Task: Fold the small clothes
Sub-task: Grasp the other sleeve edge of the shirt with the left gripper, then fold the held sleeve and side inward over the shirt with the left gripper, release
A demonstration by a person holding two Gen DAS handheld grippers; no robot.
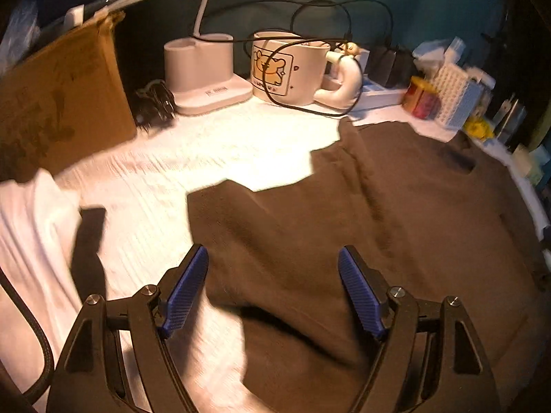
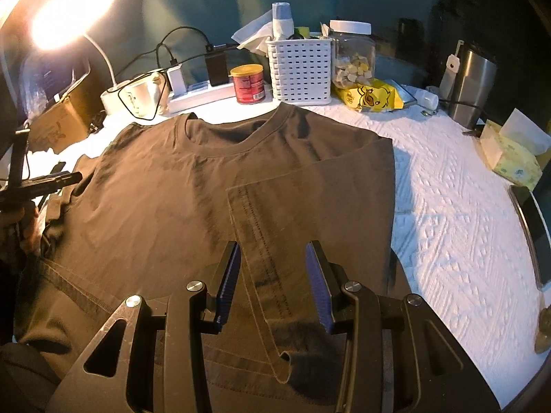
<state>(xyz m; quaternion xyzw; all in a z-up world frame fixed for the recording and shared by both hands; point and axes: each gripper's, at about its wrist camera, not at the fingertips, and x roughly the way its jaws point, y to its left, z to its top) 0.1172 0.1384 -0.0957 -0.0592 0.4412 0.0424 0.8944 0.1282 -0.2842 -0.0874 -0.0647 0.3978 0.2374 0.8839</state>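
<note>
A dark brown T-shirt (image 2: 165,206) lies flat on a white textured cloth (image 2: 454,206), collar at the far side. Its right sleeve (image 2: 275,241) is folded in over the body. My right gripper (image 2: 272,258) is open just above that folded sleeve, with the sleeve edge between its blue pads, not pinched. In the left wrist view the shirt (image 1: 378,223) spreads to the right, its left sleeve (image 1: 241,213) lying out on the cloth. My left gripper (image 1: 273,265) is open and empty above the left sleeve. The left gripper also shows in the right wrist view (image 2: 51,180) at the left edge.
Along the back stand a cardboard box (image 1: 58,96), a white lamp base (image 1: 203,75), a bear mug (image 1: 289,69) with a black cable, a power strip (image 2: 203,94), a red tin (image 2: 247,84), a white basket (image 2: 299,69), a jar (image 2: 351,55), a steel tumbler (image 2: 471,82) and a tissue box (image 2: 513,158).
</note>
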